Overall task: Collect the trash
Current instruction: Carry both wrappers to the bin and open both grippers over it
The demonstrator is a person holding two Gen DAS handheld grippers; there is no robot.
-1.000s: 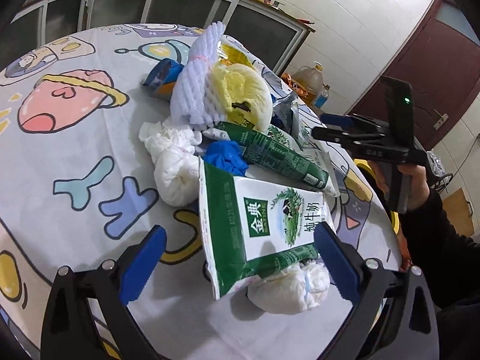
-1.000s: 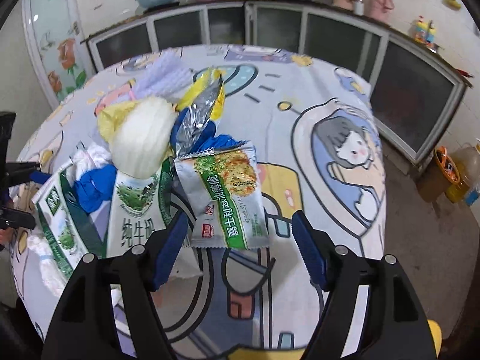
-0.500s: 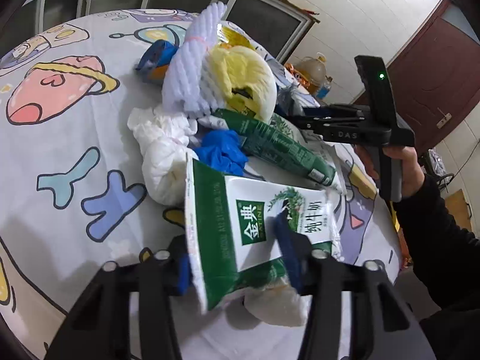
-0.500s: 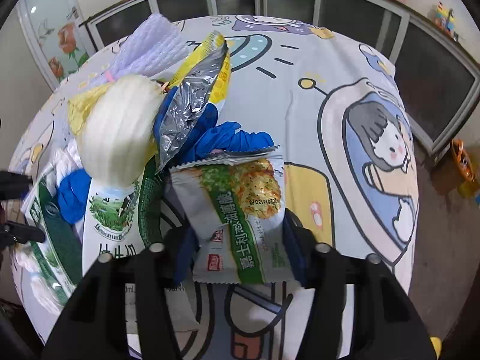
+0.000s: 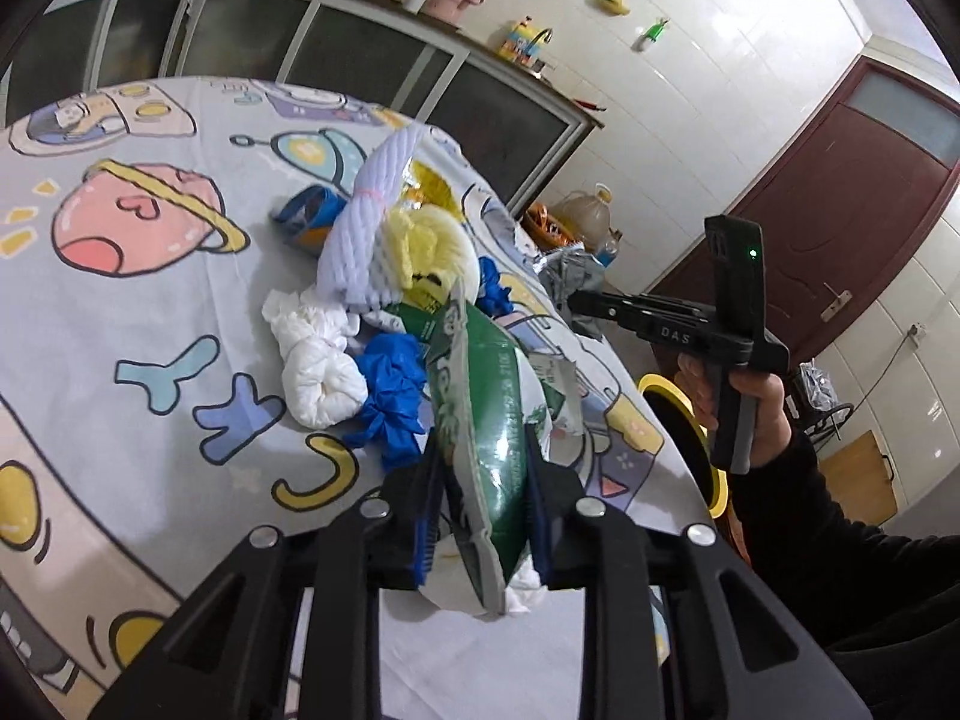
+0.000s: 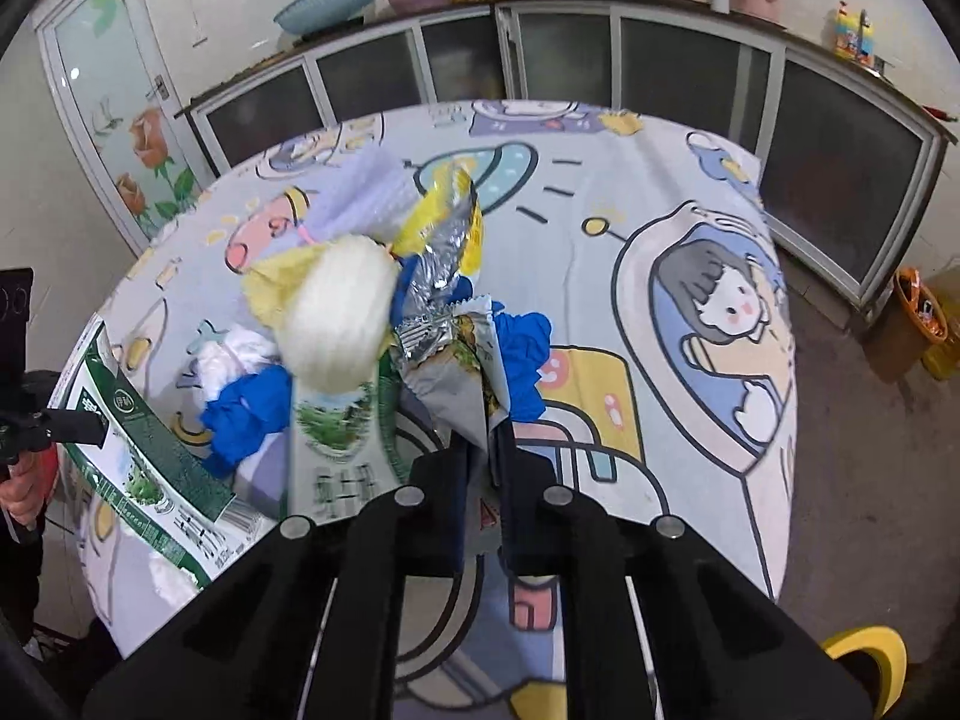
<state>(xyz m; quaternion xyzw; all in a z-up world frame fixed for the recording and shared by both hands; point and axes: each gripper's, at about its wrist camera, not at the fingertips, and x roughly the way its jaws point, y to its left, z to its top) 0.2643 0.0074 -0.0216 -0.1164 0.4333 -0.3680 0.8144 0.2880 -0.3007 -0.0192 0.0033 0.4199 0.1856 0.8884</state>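
Note:
On the cartoon-print tablecloth lies a trash pile: a white foam net, tissue balls and blue gloves. My left gripper pinches a green milk bag, which stands folded on edge between the pads; its jaws are still closing. The bag also shows at the left of the right wrist view. My right gripper is shut on a crumpled snack packet, lifted off the cloth. A second milk bag lies beside it.
A yellow-rimmed bin stands beyond the table's right edge, under the hand holding the right gripper. Glass-door cabinets run behind the table. An orange basket and an oil jug sit on the floor.
Both grippers went from wide open to closed, the left on the milk bag, the right on the snack packet. Both rose, and each wrapper now stands folded between the pads.

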